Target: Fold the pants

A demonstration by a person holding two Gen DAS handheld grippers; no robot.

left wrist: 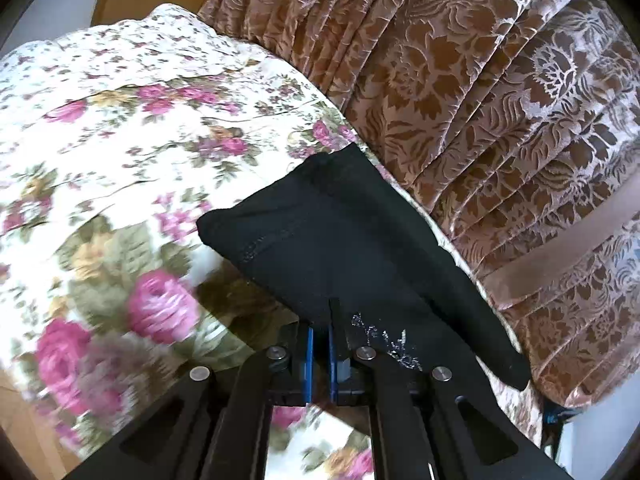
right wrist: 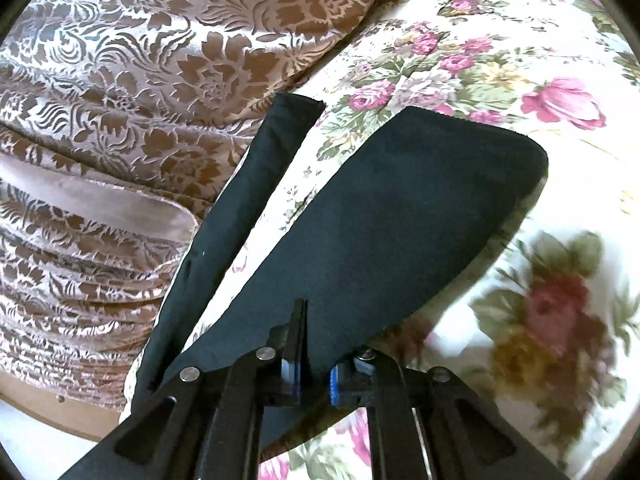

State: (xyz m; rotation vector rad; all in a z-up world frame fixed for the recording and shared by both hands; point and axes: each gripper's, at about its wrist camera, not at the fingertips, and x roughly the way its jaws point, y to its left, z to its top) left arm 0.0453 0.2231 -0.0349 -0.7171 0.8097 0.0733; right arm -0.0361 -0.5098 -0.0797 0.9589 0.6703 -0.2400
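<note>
Dark pants point(left wrist: 340, 240) lie on a bed with a floral bedspread point(left wrist: 120, 140). In the left wrist view my left gripper point(left wrist: 320, 320) is shut on an edge of the cloth, near a silver glitter print point(left wrist: 392, 344), and that part hangs lifted off the bed. In the right wrist view my right gripper point(right wrist: 310, 320) is shut on the near edge of a wide part of the pants point(right wrist: 400, 208), raised above the bedspread point(right wrist: 500, 40). A narrower strip of the pants point(right wrist: 248, 200) runs along the bed's left edge.
A brown and beige floral curtain point(left wrist: 500, 100) hangs in folds close beside the bed, also in the right wrist view as the curtain point(right wrist: 120, 100). Wood floor point(right wrist: 60, 412) shows below it. A quilted floral pillow point(left wrist: 100, 52) lies at the far end of the bed.
</note>
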